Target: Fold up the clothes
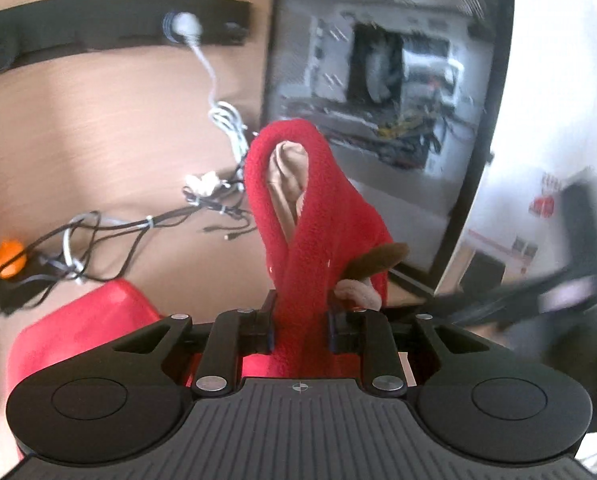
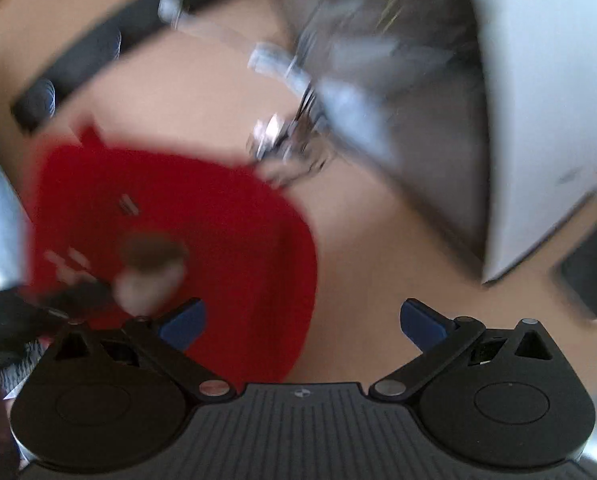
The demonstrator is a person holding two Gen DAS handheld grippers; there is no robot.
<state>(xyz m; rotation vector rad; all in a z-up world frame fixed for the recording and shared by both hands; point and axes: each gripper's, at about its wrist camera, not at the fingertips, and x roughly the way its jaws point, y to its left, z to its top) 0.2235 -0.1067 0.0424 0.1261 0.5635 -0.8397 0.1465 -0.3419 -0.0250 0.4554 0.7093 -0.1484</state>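
Note:
A red fleece garment [image 1: 298, 216] with a brown and beige patch stands up in a loop from my left gripper [image 1: 301, 330], which is shut on its bunched fabric. More of the red cloth [image 1: 82, 328] lies on the wooden table at the lower left. In the blurred right wrist view the same red garment [image 2: 202, 240] spreads flat on the table, left of centre, with the brown and beige patch on it. My right gripper [image 2: 302, 322] is open above the garment's right edge, with nothing between its blue fingertips [image 2: 422, 320].
A glass-sided computer case [image 1: 382, 92] stands behind the garment. A tangle of cables [image 1: 146, 224], a white cord and an orange object [image 1: 8, 264] lie on the wooden table [image 1: 98, 128]. A black bar [image 1: 110, 24] runs along the back. A white box [image 2: 538, 120] stands at right.

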